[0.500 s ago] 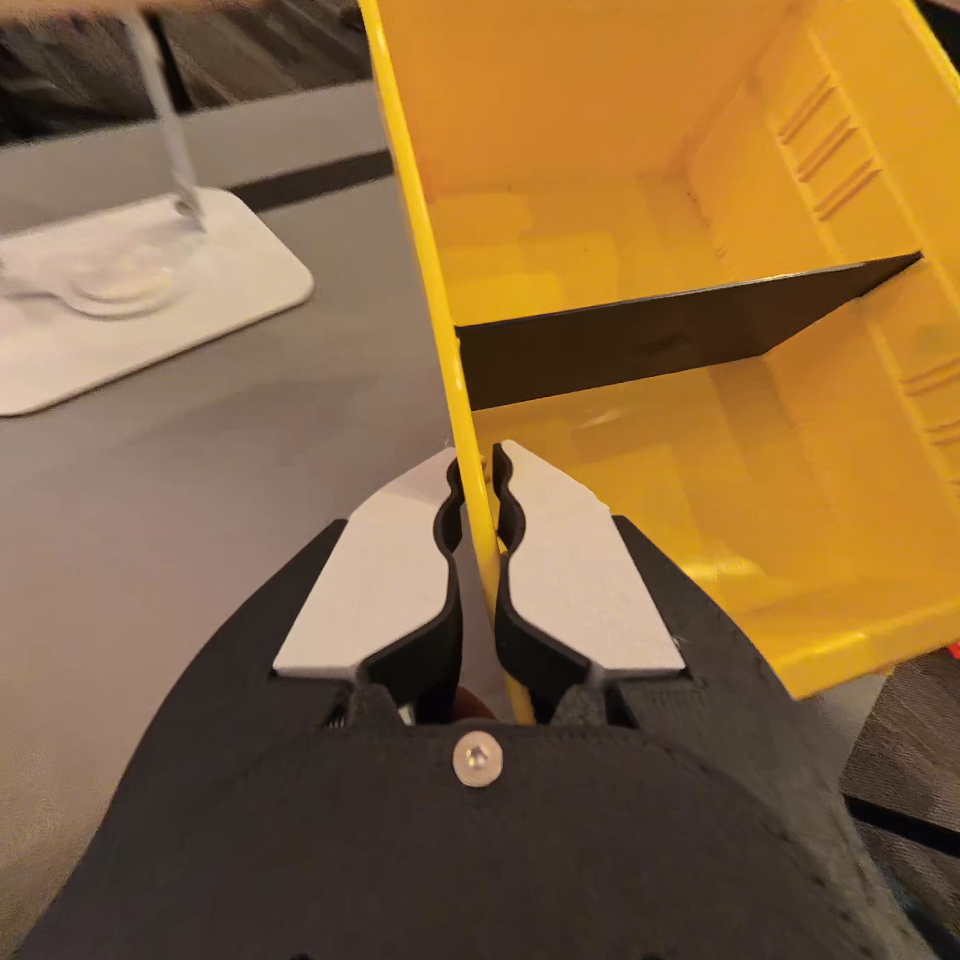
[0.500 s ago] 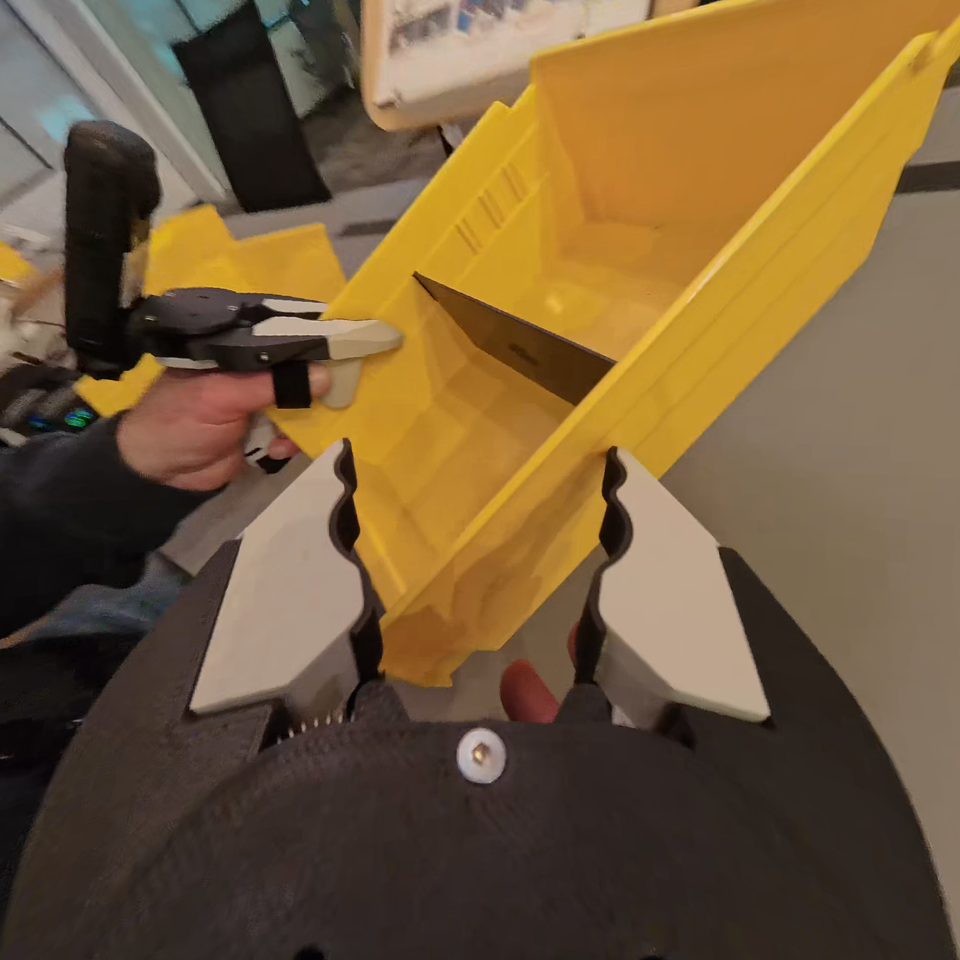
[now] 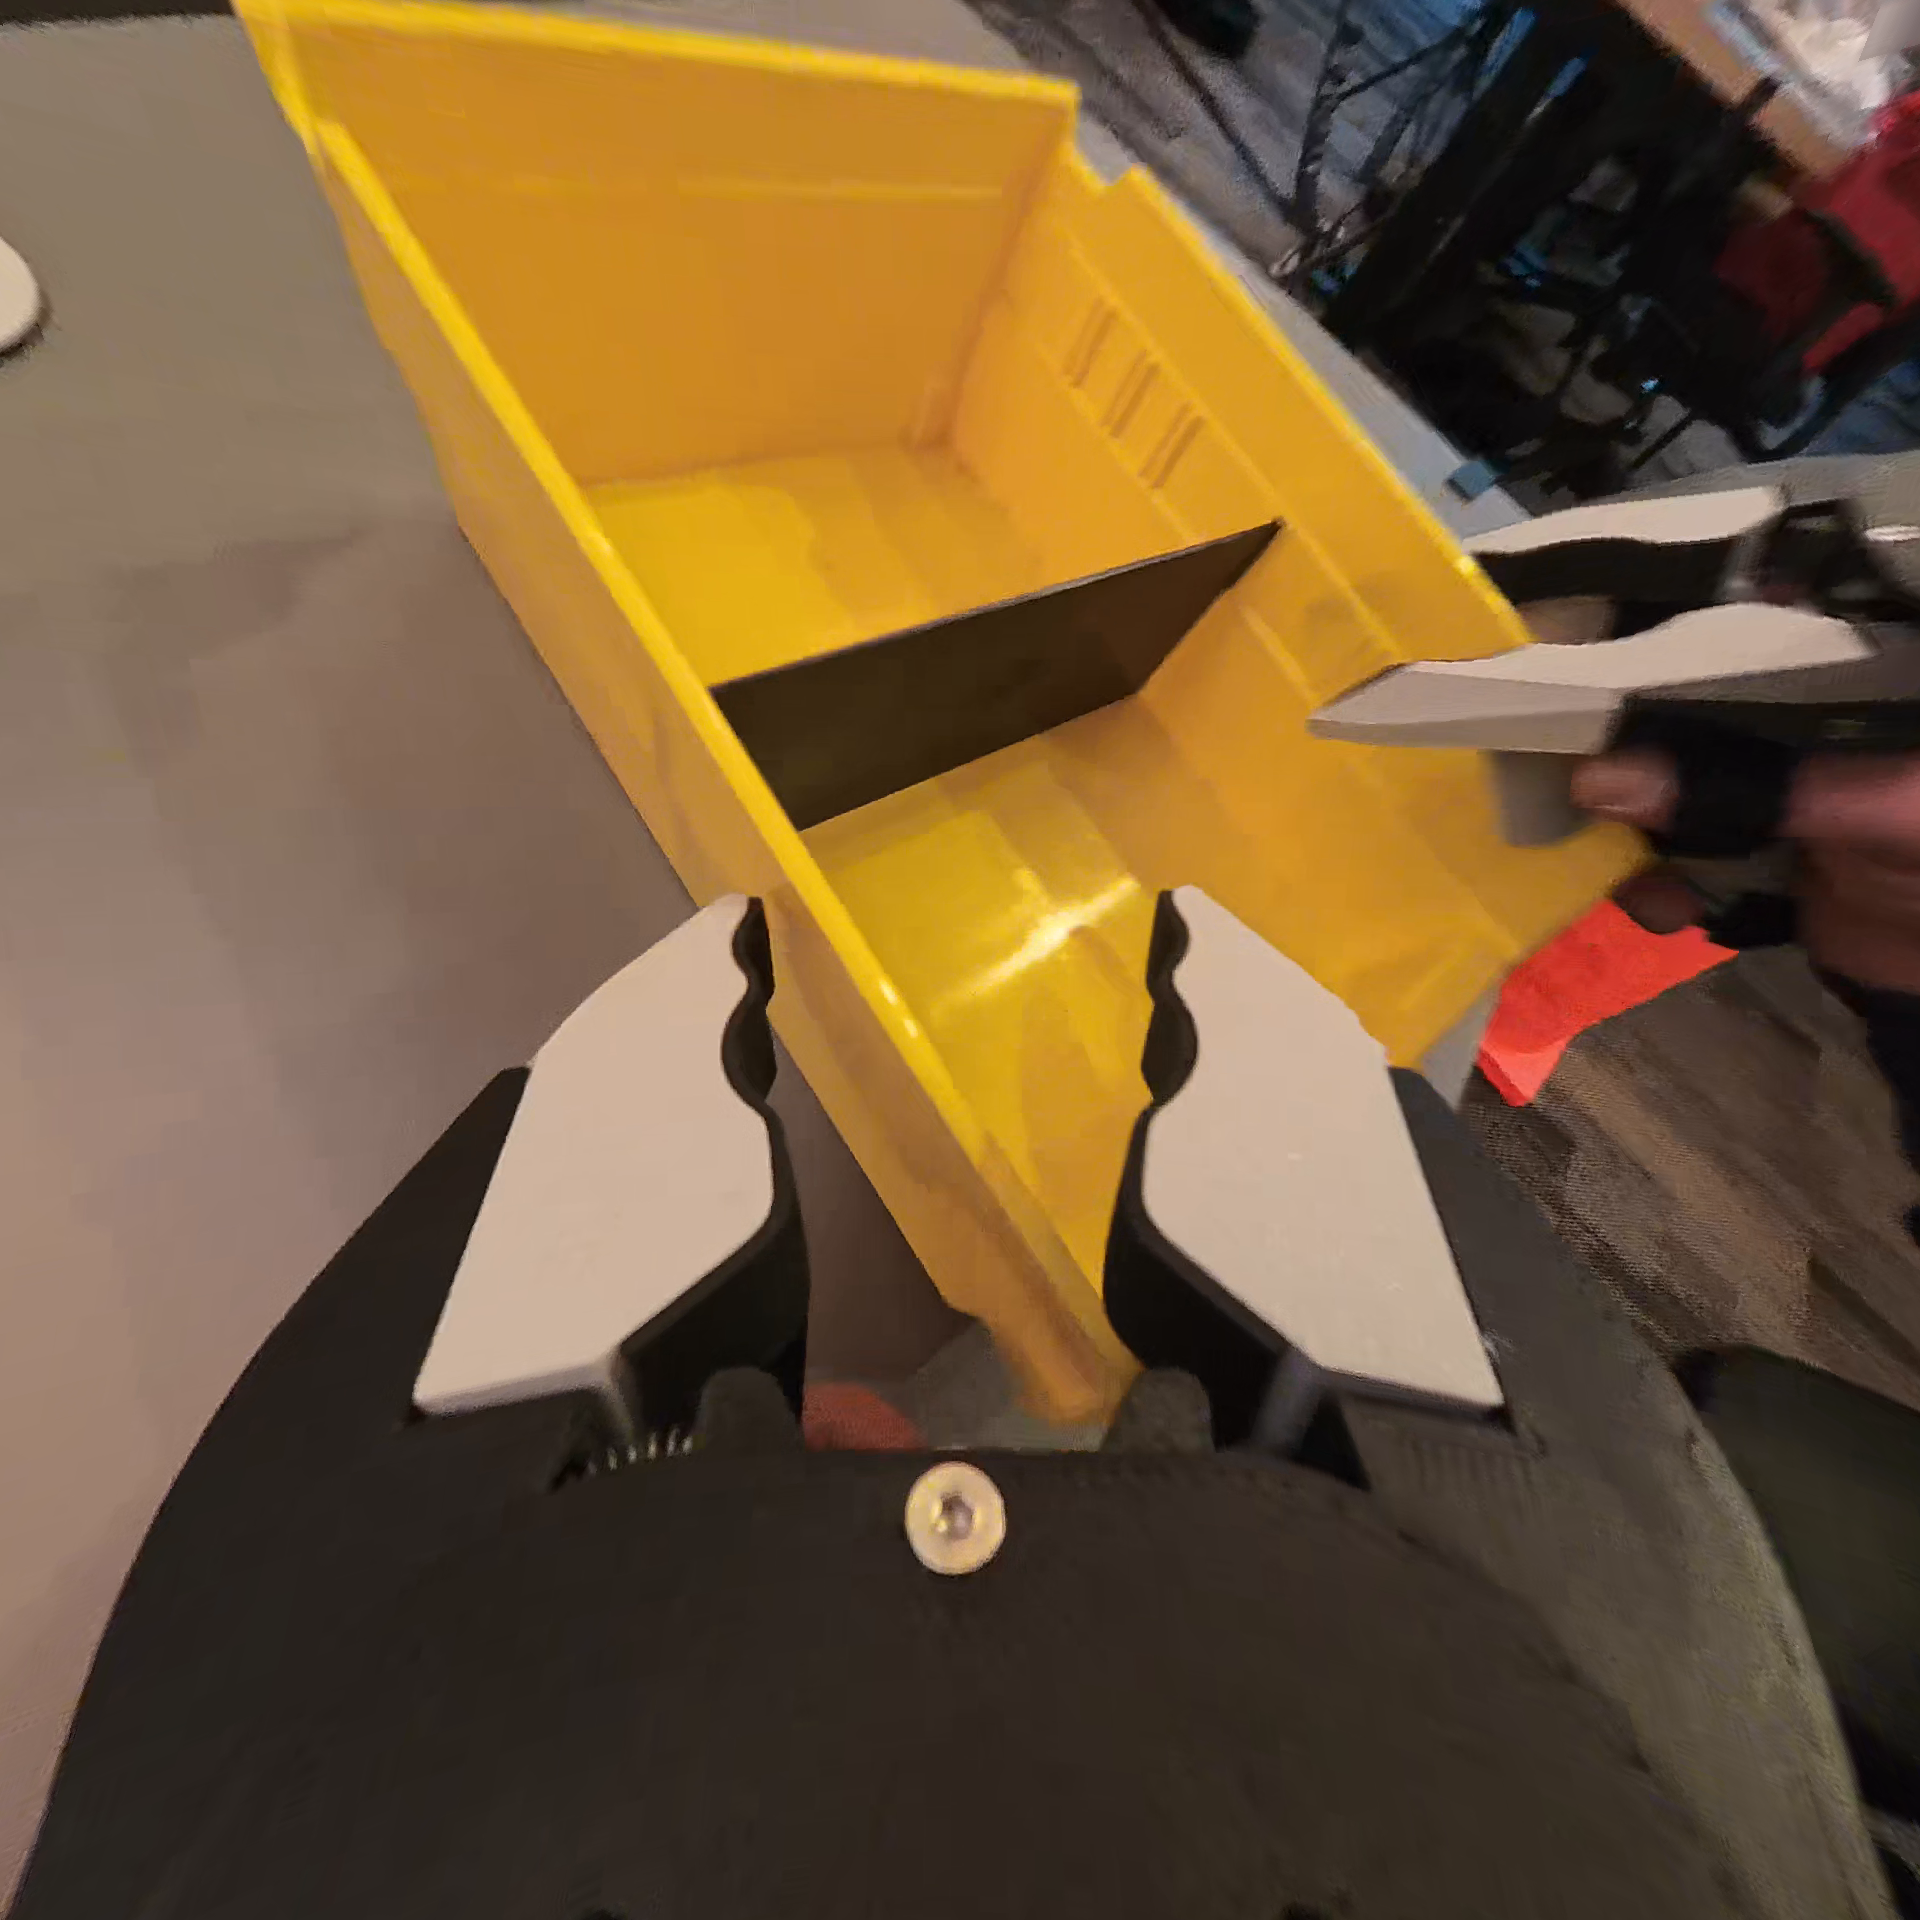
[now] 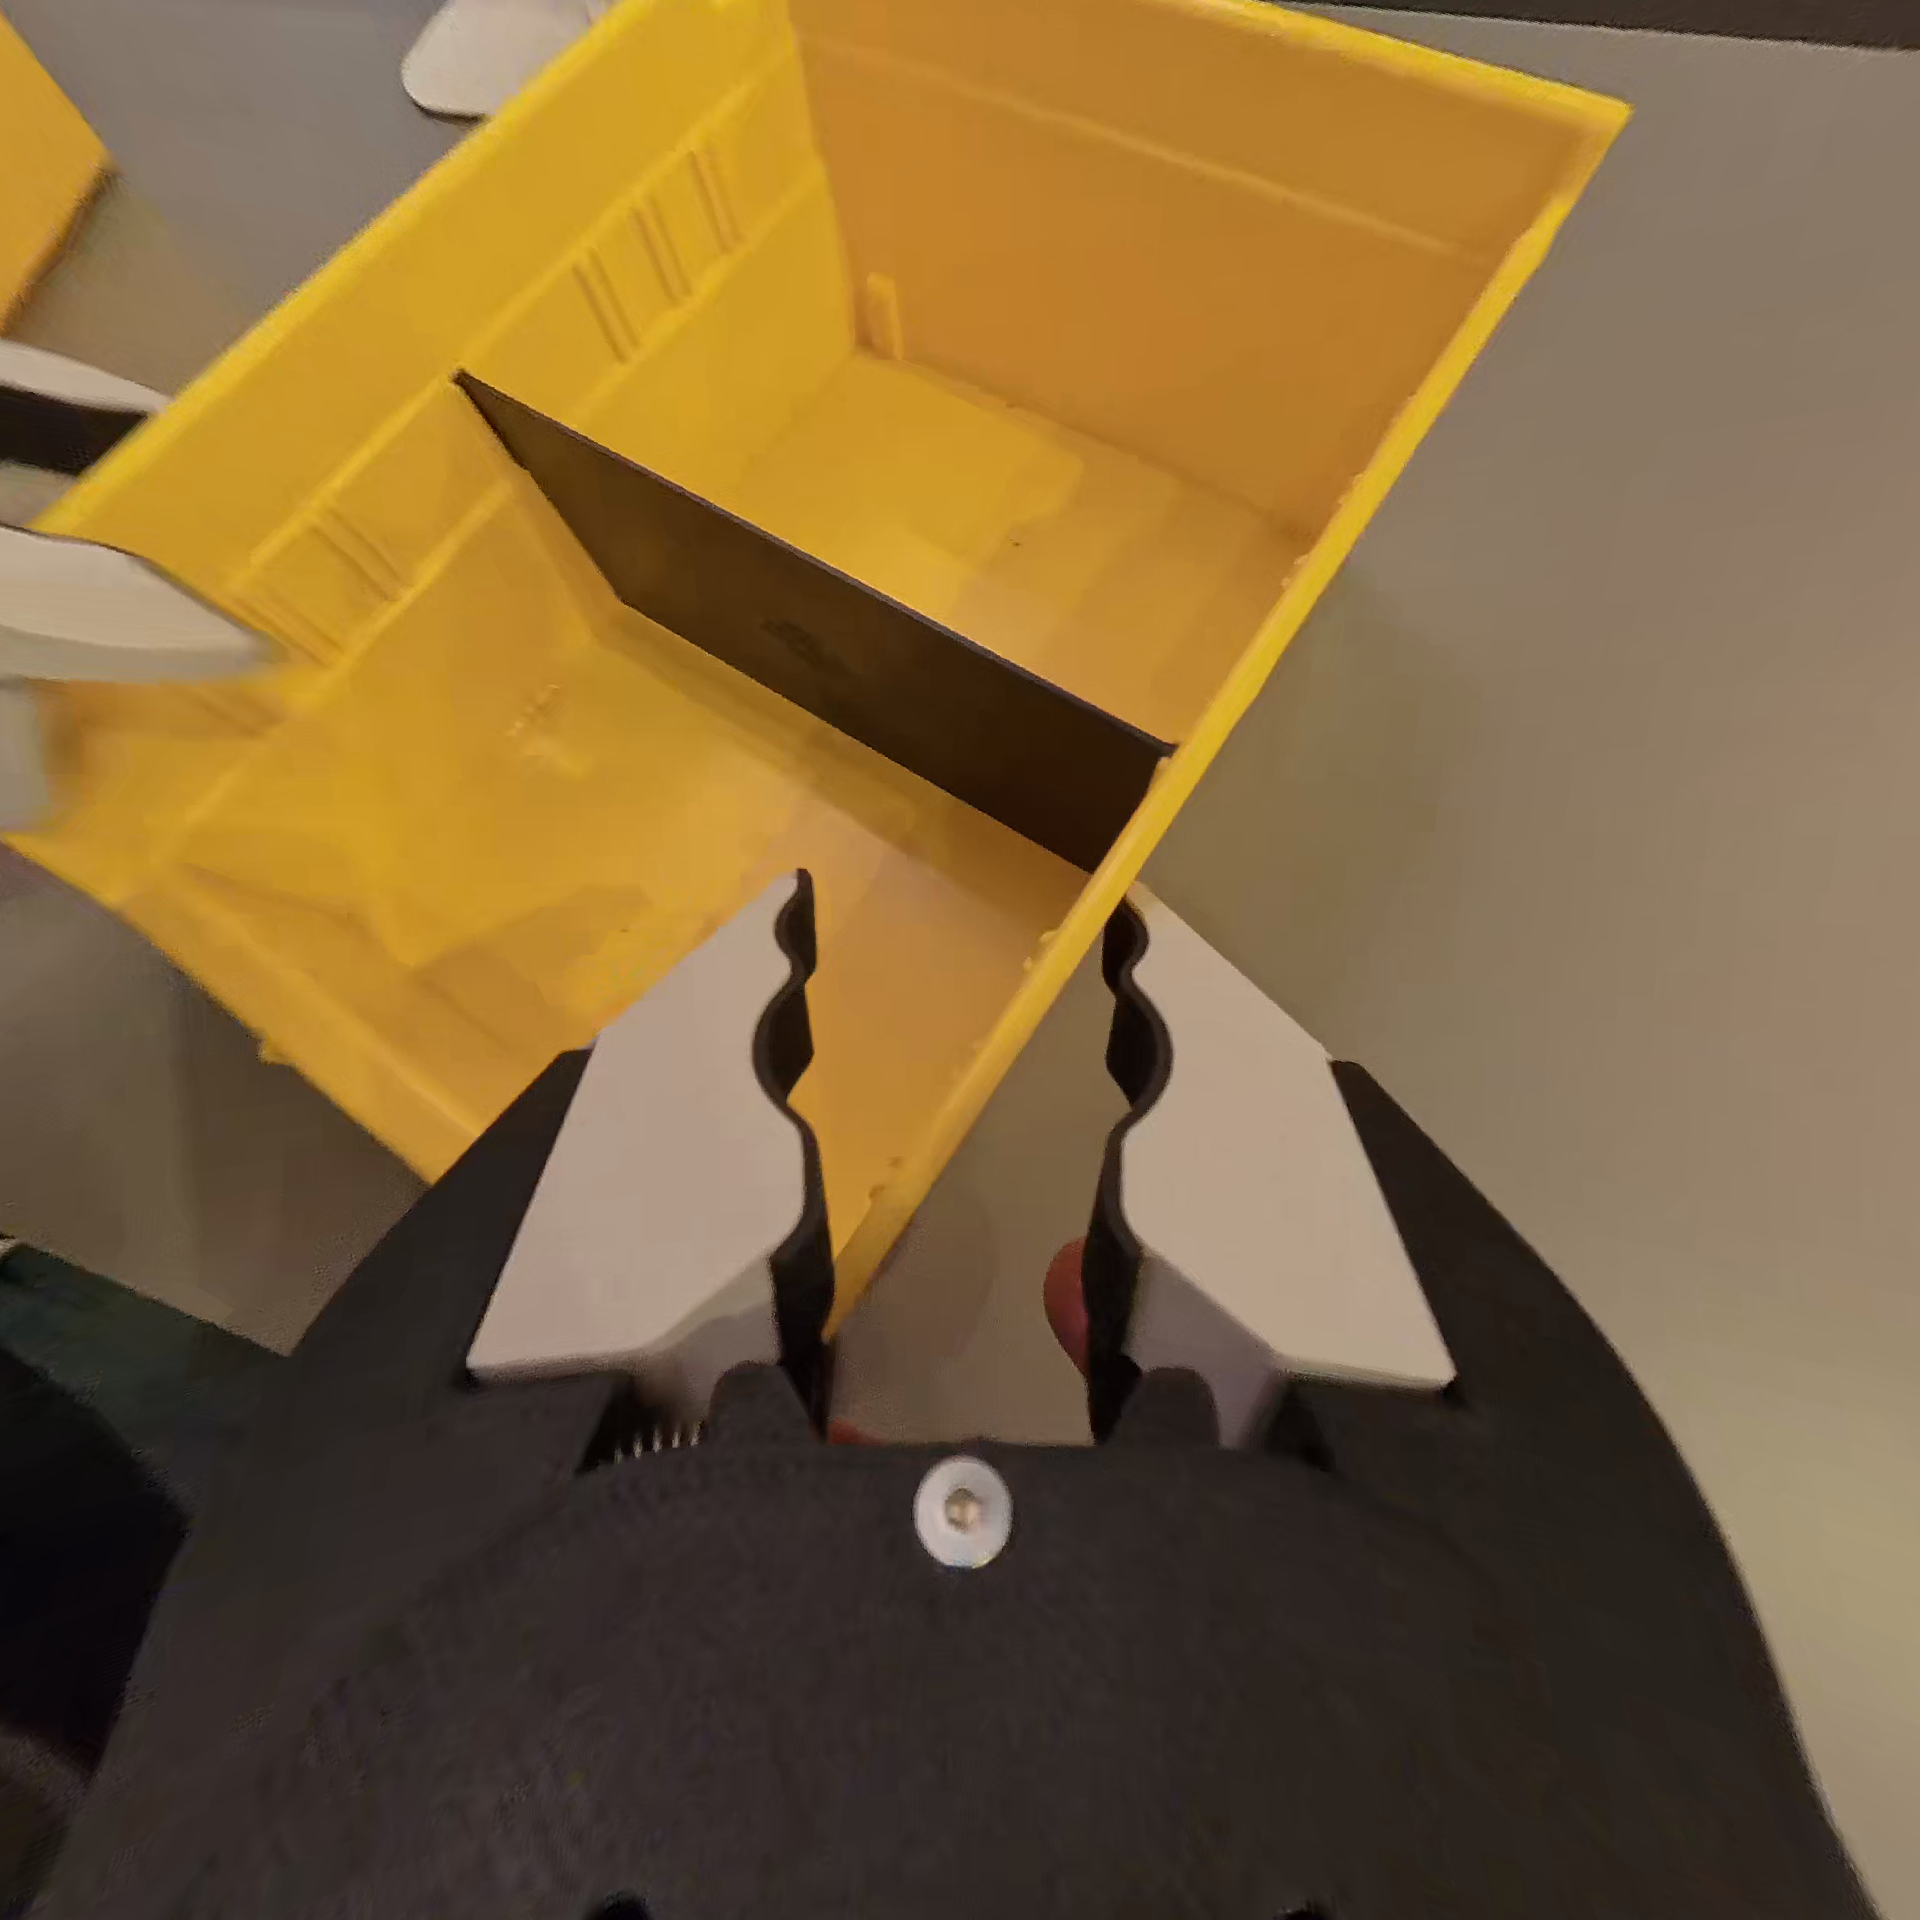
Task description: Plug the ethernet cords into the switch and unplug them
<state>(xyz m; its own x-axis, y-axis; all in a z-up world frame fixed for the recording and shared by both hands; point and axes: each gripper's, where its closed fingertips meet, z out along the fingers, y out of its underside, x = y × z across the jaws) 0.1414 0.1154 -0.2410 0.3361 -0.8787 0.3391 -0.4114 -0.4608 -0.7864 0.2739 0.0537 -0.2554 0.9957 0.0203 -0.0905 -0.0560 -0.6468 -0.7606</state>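
No ethernet cord or switch is in view. An empty yellow plastic bin [image 3: 727,260] with a black divider [image 3: 966,696] stands on the grey table. My left gripper [image 3: 956,904] is open, its jaws astride the bin's left wall near the front corner. My right gripper [image 4: 964,894] is open, astride the bin's right wall [image 4: 1351,520] just in front of the divider [image 4: 883,665]. The right gripper also shows in the left wrist view [image 3: 1397,634], held by a hand. One finger of the left gripper [image 4: 104,623] shows at the left edge of the right wrist view.
The grey table [image 3: 208,727] extends left of the bin and on its other side [image 4: 1610,935]. A white base plate [image 4: 488,52] lies behind the bin. A second yellow bin [image 4: 42,177] is at far left. An orange-red piece [image 3: 1579,987] lies on the carpet.
My left gripper, shut on the bin's left wall before, has opened. My right gripper has moved from the bin's front corner onto its right wall, with its jaws narrower.
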